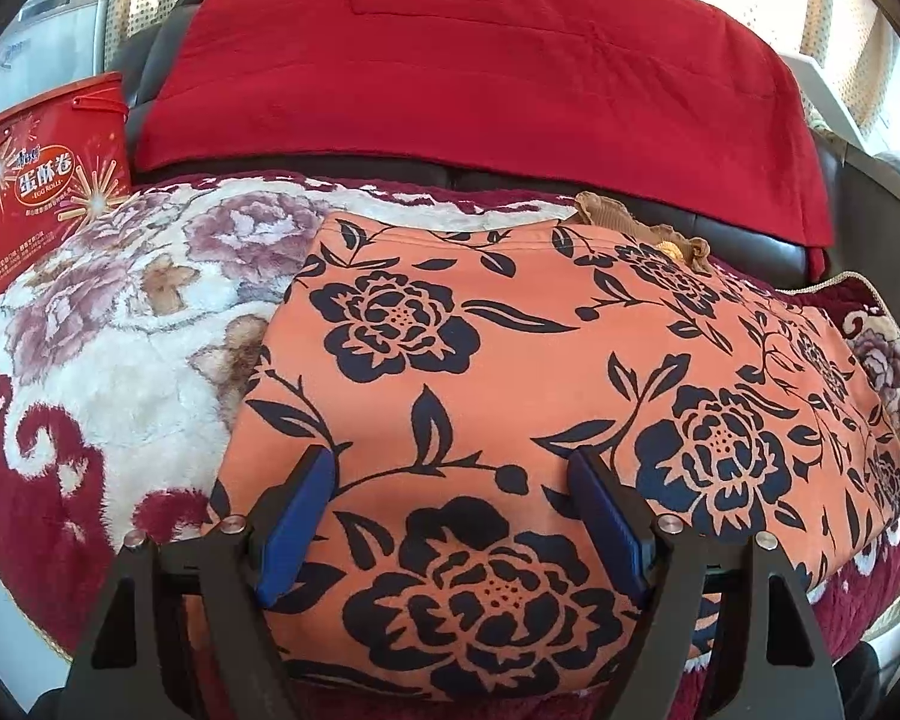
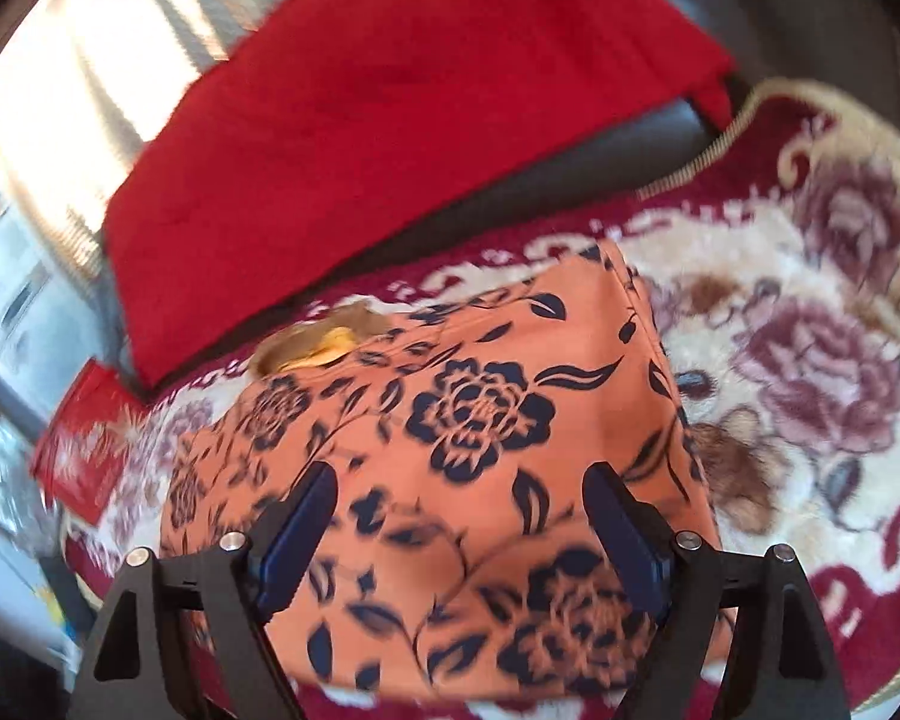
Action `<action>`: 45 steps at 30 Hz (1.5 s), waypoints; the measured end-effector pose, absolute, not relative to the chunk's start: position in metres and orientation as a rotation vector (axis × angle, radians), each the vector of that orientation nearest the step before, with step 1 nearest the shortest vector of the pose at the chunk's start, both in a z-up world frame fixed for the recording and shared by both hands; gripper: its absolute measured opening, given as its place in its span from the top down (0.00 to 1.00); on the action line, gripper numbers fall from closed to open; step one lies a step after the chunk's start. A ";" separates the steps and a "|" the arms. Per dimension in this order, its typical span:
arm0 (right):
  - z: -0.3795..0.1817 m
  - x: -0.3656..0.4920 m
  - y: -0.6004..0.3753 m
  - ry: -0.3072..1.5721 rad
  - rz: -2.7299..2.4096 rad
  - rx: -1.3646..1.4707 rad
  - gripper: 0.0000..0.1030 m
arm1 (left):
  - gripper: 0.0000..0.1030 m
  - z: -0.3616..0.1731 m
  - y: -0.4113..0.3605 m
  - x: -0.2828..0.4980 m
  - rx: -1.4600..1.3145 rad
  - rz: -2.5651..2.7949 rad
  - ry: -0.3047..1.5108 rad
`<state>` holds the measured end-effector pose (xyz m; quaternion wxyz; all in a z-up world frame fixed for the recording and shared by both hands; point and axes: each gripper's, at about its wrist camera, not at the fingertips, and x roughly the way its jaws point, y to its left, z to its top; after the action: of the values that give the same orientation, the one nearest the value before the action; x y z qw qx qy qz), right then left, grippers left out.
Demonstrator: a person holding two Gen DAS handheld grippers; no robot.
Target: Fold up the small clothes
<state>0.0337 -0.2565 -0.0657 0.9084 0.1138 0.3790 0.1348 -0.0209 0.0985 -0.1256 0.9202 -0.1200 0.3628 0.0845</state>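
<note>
Both fingers pairs apart, empty — left view alone shows legible egg-roll tin.

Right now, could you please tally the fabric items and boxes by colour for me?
Orange floral garment: 1
Plain red cloth: 1
Cream-and-maroon floral blanket: 1
Brown ruffled fabric piece: 1
Red egg-roll box: 1
Total: 5

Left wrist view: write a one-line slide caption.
Open left claw poised over an orange floral garment spread on a plush flowered blanket, a red egg-roll box behind.
</note>
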 end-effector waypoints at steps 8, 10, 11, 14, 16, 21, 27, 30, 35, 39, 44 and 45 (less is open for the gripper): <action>-0.097 0.023 -0.267 0.861 0.296 0.354 0.16 | 0.17 -0.131 0.097 -0.026 -0.233 0.190 0.724; -0.092 0.016 -0.264 0.842 0.326 0.358 0.16 | 0.16 -0.133 0.097 -0.028 -0.229 0.187 0.715; -0.094 0.013 -0.262 0.850 0.332 0.340 0.16 | 0.16 -0.133 0.095 -0.029 -0.214 0.191 0.709; -0.109 0.005 -0.268 0.902 0.311 0.336 0.16 | 0.13 -0.135 0.091 -0.031 -0.190 0.207 0.701; -0.106 -0.007 -0.276 0.870 0.320 0.384 0.16 | 0.11 -0.135 0.090 -0.032 -0.180 0.221 0.699; -0.091 -0.012 -0.279 0.835 0.352 0.402 0.16 | 0.04 -0.136 0.090 -0.031 -0.174 0.257 0.696; -0.101 0.005 -0.281 0.920 0.339 0.485 0.14 | 0.03 -0.136 0.091 -0.032 -0.173 0.269 0.697; -0.090 0.003 -0.277 0.893 0.348 0.448 0.14 | 0.01 -0.136 0.091 -0.032 -0.175 0.272 0.701; -0.106 0.010 -0.274 0.971 0.302 0.414 0.14 | 0.01 -0.135 0.094 -0.031 -0.189 0.263 0.712; -0.089 0.007 -0.269 0.923 0.324 0.413 0.14 | 0.00 -0.135 0.097 -0.030 -0.206 0.259 0.719; -0.107 0.013 -0.262 0.977 0.283 0.331 0.14 | 0.00 -0.134 0.099 -0.030 -0.214 0.255 0.728; -0.102 0.009 -0.264 0.961 0.280 0.359 0.14 | 0.00 -0.133 0.100 -0.032 -0.214 0.259 0.728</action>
<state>0.0095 -0.2638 -0.1016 0.8620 0.1711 0.4581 0.1333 -0.0317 0.1004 -0.1327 0.9207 -0.1043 0.3542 0.1261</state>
